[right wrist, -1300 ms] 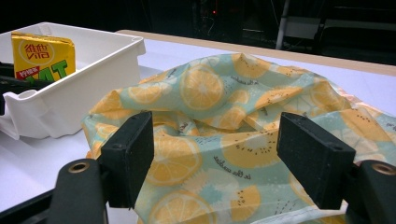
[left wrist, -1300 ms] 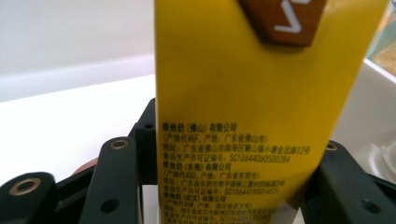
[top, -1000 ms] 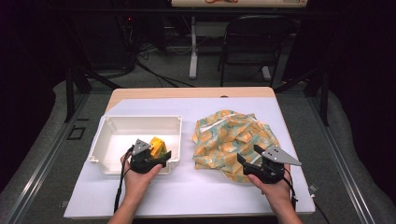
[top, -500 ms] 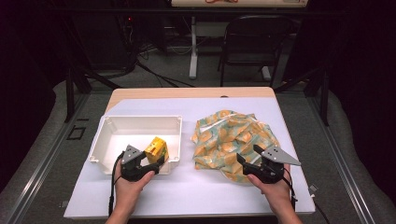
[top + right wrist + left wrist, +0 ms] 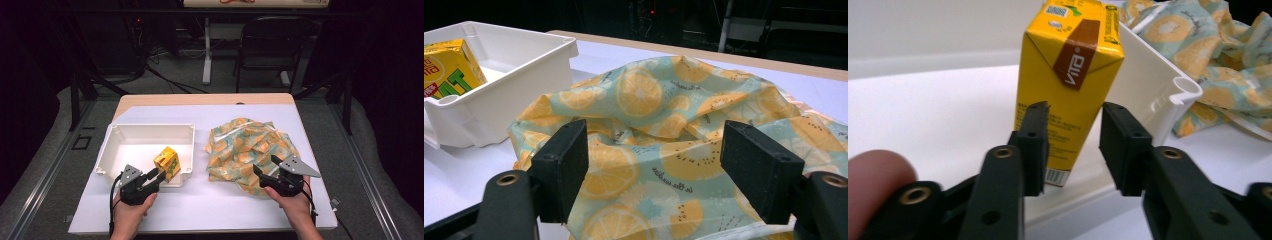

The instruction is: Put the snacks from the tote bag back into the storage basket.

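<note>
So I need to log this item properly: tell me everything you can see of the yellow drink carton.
The yellow drink carton is a small paper-type box with a brown Vita band, folded top flaps and a barcode low on one side. It stands upright in the white bin, at its near right corner. The left gripper has backed off it, its jaws having just been closing, with the carton beyond their tips and a gap on at least one side.

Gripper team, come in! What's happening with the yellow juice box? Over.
Left gripper: jaws just been closing, nothing between them. Juice box standing in white bin, just beyond. Right gripper open at fruit cloth. Nothing in the way.
</note>
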Available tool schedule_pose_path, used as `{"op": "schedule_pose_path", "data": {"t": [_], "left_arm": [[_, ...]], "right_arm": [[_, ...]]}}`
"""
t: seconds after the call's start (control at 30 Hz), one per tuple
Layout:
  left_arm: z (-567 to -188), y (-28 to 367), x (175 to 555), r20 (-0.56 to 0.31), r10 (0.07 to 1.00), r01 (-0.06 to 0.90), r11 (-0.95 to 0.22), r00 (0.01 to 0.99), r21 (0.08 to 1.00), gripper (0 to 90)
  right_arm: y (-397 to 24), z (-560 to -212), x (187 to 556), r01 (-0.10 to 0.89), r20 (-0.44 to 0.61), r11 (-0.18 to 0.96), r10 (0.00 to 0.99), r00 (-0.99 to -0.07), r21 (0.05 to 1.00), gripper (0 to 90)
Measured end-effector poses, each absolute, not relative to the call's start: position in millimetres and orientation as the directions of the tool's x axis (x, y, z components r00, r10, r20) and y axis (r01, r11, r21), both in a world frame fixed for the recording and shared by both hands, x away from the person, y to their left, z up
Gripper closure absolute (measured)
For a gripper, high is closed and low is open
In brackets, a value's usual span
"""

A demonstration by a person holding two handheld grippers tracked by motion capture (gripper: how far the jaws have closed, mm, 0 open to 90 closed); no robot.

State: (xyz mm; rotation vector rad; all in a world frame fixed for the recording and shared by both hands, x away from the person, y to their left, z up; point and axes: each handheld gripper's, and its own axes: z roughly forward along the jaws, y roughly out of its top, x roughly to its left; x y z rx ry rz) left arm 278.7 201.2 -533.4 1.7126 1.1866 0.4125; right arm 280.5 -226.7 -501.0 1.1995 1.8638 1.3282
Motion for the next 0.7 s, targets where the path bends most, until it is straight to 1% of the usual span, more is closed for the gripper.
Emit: {"op": "schedule_pose_path", "data": {"t": [0.1,0.23,0.27,0.53,0.7], "left_arm": [[-534,201,279,-0.245,0.844,0.531,-0.054,0.477,0.846,75.0],[-533,199,276,-0.245,0.837,0.518,-0.052,0.489,0.854,88.3],[-533,199,275,-0.246,0.838,0.519,-0.052,0.488,0.853,90.0],[-536,192,275,-0.258,0.813,0.530,-0.072,0.522,0.845,90.0],[-542,186,279,-0.236,0.820,0.533,-0.097,0.522,0.841,90.0]], "right_arm": [[-227,-501,280,0.351,0.055,0.121,0.889,-0.454,0.928,26.7],[-227,-502,281,0.352,0.055,0.122,0.890,-0.454,0.928,26.7],[-227,-502,280,0.354,0.052,0.125,0.890,-0.452,0.927,26.7],[-226,-502,281,0.350,0.050,0.125,0.891,-0.451,0.928,26.8],[-225,-503,281,0.356,0.051,0.128,0.889,-0.454,0.926,26.9]]}}
